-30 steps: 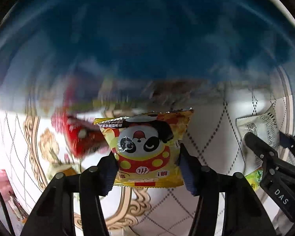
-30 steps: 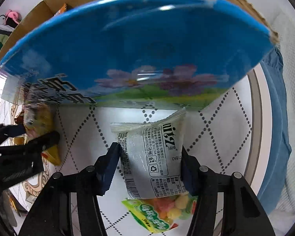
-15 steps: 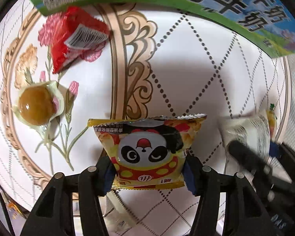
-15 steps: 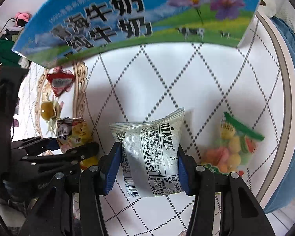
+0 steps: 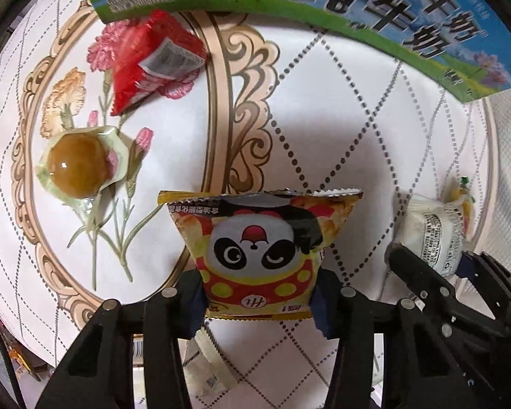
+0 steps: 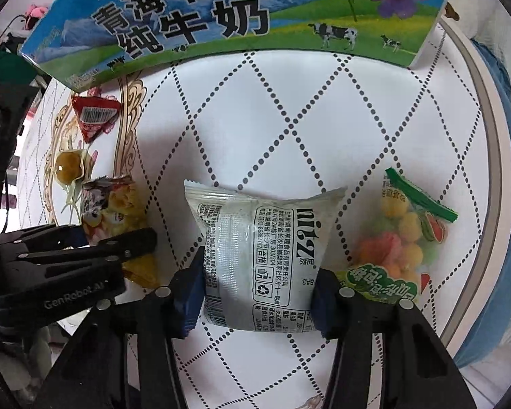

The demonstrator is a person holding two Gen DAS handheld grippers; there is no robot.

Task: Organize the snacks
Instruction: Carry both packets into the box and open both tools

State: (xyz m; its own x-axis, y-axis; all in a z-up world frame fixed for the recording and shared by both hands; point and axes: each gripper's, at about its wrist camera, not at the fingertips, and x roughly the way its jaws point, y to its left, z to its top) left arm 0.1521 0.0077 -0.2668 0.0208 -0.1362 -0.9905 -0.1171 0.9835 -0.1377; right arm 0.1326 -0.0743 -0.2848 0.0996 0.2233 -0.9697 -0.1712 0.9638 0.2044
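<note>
Left wrist view — both grippers clamp packets: panda packet (image 5: 260, 254), white packet (image 6: 264, 259).

Yellow panda snack pack (image 5: 260, 255) upright, white snack pouch (image 6: 262, 266) upright beside it

Both grippers have drawn back from the milk carton (image 6: 221, 17), revealing the fruit-candy bag (image 6: 405, 238).
</note>
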